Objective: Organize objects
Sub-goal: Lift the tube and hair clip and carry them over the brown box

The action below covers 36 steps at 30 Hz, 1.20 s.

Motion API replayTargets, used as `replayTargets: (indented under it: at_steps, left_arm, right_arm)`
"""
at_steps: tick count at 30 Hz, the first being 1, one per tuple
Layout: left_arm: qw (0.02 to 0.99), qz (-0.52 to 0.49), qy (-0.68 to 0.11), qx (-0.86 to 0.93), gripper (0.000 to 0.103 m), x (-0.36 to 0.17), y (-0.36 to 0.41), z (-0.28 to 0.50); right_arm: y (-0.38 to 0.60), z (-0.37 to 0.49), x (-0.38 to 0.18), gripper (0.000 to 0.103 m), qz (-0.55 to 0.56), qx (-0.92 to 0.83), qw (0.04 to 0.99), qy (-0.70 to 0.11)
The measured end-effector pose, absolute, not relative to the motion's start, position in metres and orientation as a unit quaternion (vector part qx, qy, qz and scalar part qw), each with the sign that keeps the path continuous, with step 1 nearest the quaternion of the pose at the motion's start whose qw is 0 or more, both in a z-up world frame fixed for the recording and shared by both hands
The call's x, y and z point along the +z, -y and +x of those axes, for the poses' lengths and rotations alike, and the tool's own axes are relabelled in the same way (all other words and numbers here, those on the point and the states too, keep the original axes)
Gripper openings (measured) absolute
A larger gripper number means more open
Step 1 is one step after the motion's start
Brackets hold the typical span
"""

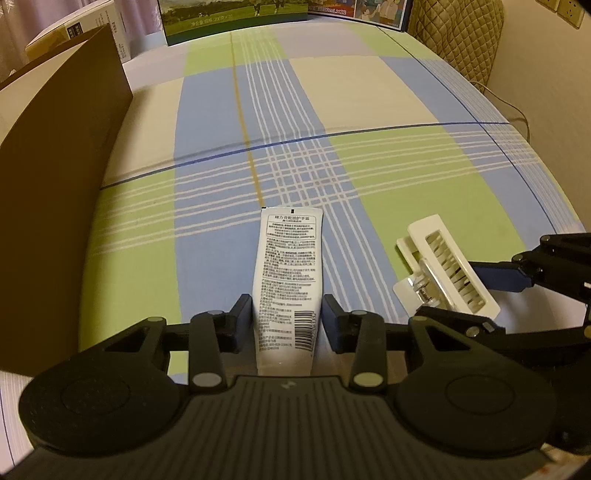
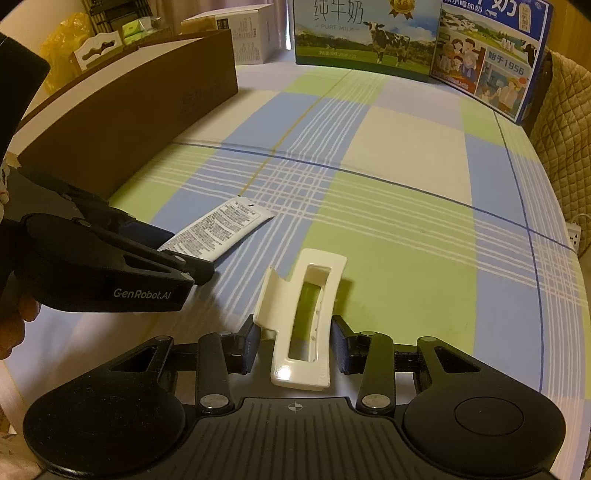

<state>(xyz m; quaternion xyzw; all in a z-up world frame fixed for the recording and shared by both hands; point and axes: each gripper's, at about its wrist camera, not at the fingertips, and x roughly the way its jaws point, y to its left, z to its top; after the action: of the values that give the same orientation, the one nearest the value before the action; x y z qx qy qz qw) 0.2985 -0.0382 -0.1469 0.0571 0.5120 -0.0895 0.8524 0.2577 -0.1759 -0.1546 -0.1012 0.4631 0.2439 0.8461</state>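
A white tube (image 1: 286,280) printed with black text and a barcode lies lengthwise on the checked cloth (image 1: 369,92). My left gripper (image 1: 287,314) is shut on its near end, with a pad against each side. In the right wrist view the tube (image 2: 218,230) points away from the left gripper (image 2: 188,258). A cream hair clip (image 2: 325,262) sits between the fingers of my right gripper (image 2: 295,339), which is shut on its sides. In the left wrist view the hair clip (image 1: 406,293) is to the right of the tube, in the right gripper (image 1: 480,295).
A tall brown cardboard box (image 2: 140,110) stands along the left side. Milk cartons (image 2: 365,33) and a blue carton (image 2: 491,55) line the far edge, with a white box (image 2: 255,33) at the far left. A quilted cover (image 2: 565,129) is on the right. A hand (image 2: 14,321) holds the left gripper.
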Motion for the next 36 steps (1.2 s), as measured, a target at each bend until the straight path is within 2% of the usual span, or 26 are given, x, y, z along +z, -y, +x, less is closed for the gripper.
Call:
replayTargets:
  at_steps: [12, 36]
  left_arm:
    - [0.852, 0.038, -0.514, -0.091, 0.035, -0.139, 0.031, 0.284]
    - [0.908, -0.008, -0.411, -0.077, 0.034, -0.047, 0.004, 0.271]
  right_arm:
    - [0.18, 0.25, -0.144, 0.037, -0.091, 0.255, 0.848, -0.455]
    - [0.156, 0.256, -0.072, 0.037, -0.075, 0.289, 0.877, -0.377]
